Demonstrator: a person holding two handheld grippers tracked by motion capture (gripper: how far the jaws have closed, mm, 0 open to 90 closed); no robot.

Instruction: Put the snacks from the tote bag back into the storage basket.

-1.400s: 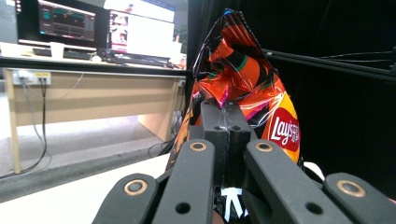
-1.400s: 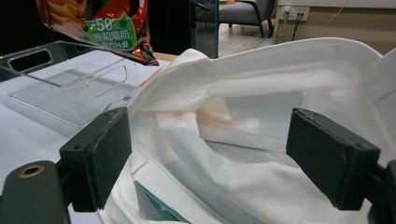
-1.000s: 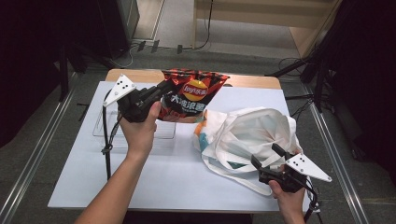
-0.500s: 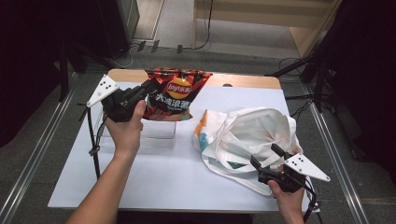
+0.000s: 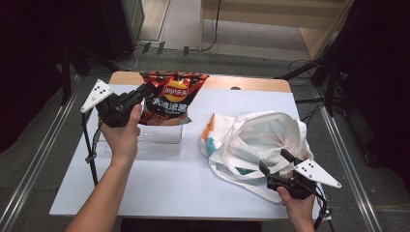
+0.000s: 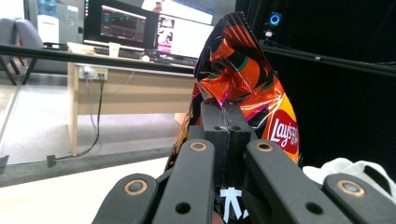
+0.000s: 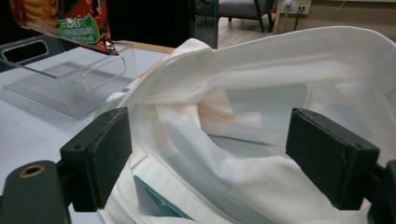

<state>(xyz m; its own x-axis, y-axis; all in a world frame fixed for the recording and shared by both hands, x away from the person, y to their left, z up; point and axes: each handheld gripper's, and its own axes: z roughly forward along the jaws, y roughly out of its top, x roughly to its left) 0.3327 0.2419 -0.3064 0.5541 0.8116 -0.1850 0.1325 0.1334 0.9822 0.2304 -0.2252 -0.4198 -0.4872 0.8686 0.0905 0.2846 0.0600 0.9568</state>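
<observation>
A red and orange Lay's chip bag (image 5: 171, 99) hangs upright over a clear plastic bin (image 5: 159, 137) at the table's back left. My left gripper (image 5: 143, 91) is shut on the bag's left edge. In the left gripper view the jaws (image 6: 227, 112) pinch the crinkled foil of the chip bag (image 6: 243, 79). A white tote bag (image 5: 256, 140) lies open on the right. My right gripper (image 5: 273, 160) stands open at its near edge, with the tote's cloth (image 7: 261, 70) between and beyond the pads (image 7: 102, 149). The chip bag's corner (image 7: 70, 18) hangs above the bin (image 7: 70, 79).
The white table (image 5: 169, 188) has a wooden strip (image 5: 241, 83) along its far edge. Metal rails run along both sides of the table on the floor. Cables trail from both grippers. A desk with monitors (image 6: 126, 28) stands far behind.
My left hand has carried the chip bag leftward, away from the tote bag and over the clear bin. The right hand and tote bag have kept still.
</observation>
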